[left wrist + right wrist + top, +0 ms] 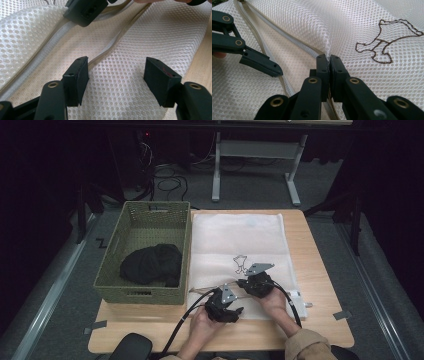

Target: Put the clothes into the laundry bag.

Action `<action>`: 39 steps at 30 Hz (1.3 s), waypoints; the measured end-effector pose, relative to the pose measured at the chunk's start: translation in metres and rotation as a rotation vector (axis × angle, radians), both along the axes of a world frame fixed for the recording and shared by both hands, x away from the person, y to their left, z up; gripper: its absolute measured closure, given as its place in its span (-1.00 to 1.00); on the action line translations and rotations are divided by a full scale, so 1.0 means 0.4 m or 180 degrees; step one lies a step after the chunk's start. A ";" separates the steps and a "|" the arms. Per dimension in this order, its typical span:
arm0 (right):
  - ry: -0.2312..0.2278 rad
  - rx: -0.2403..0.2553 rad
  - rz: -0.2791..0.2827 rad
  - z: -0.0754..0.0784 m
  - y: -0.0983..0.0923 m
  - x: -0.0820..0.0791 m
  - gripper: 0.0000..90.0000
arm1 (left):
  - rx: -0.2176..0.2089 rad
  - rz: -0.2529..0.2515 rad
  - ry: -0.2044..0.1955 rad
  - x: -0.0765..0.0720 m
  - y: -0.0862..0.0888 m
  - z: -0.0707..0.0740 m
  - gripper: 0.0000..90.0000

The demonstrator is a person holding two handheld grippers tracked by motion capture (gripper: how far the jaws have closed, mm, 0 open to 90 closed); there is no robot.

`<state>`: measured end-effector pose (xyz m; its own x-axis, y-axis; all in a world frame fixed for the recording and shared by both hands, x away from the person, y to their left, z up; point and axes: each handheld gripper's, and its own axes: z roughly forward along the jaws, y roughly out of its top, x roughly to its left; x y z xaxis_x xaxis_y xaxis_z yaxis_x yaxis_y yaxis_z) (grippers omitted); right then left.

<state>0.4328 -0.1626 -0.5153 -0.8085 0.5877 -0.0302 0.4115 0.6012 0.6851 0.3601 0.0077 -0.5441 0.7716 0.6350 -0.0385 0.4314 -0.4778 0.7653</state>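
Note:
A white mesh laundry bag (240,235) lies flat on the wooden table, with a brown stitched figure (241,264) near its front. Its zipper is open along the near edge, showing the inside (75,47). My right gripper (329,57) is shut on the upper mesh layer at the zipper edge (297,43) and lifts it slightly. My left gripper (116,66) is open, its jaws straddling the lower mesh edge beside the zipper. In the high view the left gripper (225,306) sits just in front of and left of the right gripper (256,282).
A green woven basket (145,215) stands at the table's left and holds a black garment (152,264). Bare wood runs along the front edge and right side of the table (320,270). Dark floor, cables and a desk frame lie beyond.

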 end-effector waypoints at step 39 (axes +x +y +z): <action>-0.0222 0.0230 0.0014 0.137 -0.006 0.016 0.95 | 0.0027 0.0024 -0.0019 -0.004 -0.001 0.000 -0.18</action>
